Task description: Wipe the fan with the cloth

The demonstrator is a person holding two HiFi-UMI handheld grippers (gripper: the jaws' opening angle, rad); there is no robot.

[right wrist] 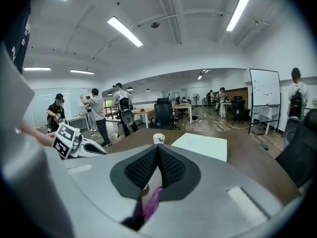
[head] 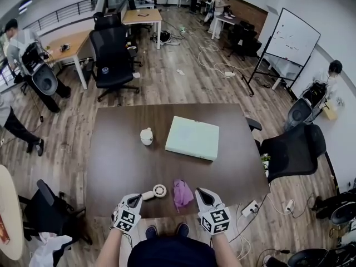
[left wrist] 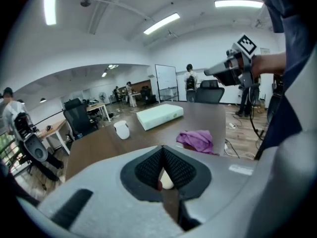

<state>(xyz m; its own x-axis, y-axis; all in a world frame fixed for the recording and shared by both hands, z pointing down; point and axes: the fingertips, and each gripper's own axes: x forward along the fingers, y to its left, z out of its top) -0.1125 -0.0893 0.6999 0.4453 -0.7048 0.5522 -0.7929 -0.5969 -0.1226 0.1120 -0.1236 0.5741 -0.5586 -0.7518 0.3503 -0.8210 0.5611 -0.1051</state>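
The left gripper (head: pixel 136 197) and right gripper (head: pixel 201 193) are both closed and empty; the soft, light cloth (head: pixel 181 193) wants a pinch on a raised fold, and the small fan (head: pixel 157 192) probably slides easily.

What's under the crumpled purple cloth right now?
Only the dark brown table shows around the crumpled purple cloth; anything beneath is covered. The small white fan lies beside it, apart.

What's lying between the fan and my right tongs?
The purple cloth lies crumpled between the fan and the right tongs, close to both. The head view shows it.
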